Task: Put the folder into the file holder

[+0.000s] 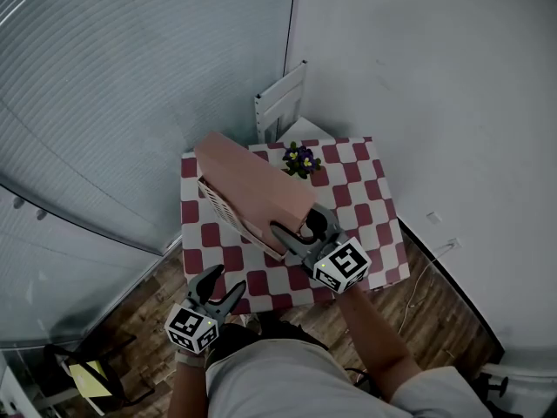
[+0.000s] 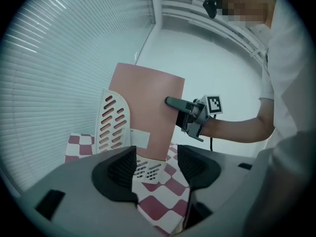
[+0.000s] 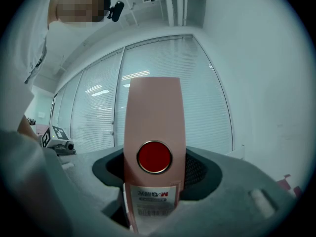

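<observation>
Folder [image 1: 252, 185]: one, clamped in right tool [image 1: 296, 226] | file holder [image 2: 112, 122]: one | left tool [image 1: 226, 281]: jaws apart, empty

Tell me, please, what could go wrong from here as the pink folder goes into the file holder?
The right gripper clamps the pink stiff folder by its spine alone, tilted; its lower edge could catch on the white slotted plastic file holder instead of sliding in.
The left gripper hangs open, touching nothing, so the holder might slide on the red-and-white checked tablecloth.
The small potted plant with purple flowers stands near the folder and could be knocked.
</observation>
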The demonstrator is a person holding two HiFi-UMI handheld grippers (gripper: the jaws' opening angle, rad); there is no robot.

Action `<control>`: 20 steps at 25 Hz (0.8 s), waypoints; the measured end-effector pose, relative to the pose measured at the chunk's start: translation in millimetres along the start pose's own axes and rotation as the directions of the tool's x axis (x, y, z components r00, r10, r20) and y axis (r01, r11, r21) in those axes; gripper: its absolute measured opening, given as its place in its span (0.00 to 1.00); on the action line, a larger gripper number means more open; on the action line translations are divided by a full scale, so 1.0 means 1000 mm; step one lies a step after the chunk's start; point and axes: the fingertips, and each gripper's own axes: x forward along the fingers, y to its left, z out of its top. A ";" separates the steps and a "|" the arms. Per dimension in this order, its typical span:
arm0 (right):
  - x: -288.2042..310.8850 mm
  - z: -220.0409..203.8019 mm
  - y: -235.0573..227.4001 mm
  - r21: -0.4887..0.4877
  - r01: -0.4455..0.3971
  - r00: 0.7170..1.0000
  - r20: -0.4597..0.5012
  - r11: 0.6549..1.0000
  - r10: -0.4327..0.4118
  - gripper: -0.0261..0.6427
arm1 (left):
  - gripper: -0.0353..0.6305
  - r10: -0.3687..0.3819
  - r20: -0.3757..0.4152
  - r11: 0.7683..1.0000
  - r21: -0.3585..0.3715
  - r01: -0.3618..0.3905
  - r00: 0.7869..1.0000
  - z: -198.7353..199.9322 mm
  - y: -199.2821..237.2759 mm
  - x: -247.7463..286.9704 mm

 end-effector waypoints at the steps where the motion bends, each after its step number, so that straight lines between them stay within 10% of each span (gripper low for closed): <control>1: 0.000 -0.004 0.000 0.001 -0.003 1.000 0.000 1.000 0.003 0.45 | 0.41 0.004 -0.002 1.000 -0.005 -0.004 1.000 -0.001 0.001 0.000; 20: -0.001 -0.062 0.001 -0.021 -0.004 1.000 -0.013 1.000 0.004 0.45 | 0.41 0.035 -0.039 0.998 -0.057 -0.038 0.999 -0.030 -0.004 -0.003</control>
